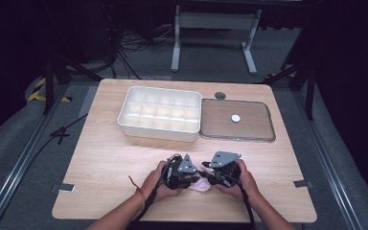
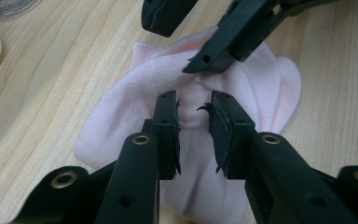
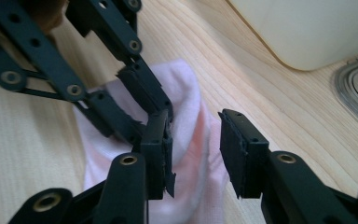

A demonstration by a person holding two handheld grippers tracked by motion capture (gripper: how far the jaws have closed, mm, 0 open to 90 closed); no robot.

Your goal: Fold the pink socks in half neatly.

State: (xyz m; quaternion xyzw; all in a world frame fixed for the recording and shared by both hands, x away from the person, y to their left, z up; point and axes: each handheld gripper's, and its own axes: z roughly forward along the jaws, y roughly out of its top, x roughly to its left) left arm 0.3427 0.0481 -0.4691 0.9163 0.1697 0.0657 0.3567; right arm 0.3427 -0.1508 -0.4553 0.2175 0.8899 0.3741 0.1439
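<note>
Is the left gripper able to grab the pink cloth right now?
Probably yes. The left gripper hangs right over the pink cloth, its jaws a little apart with a raised fold between them. The right gripper works close beside it but doesn't block that fold.

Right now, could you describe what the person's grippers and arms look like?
Both the left gripper and the right gripper are black, each topped by a grey three-cornered plate with a black cable trailing back. Their pads are worn and ragged. The forearms are bare; a red cord circles the left wrist.
</note>
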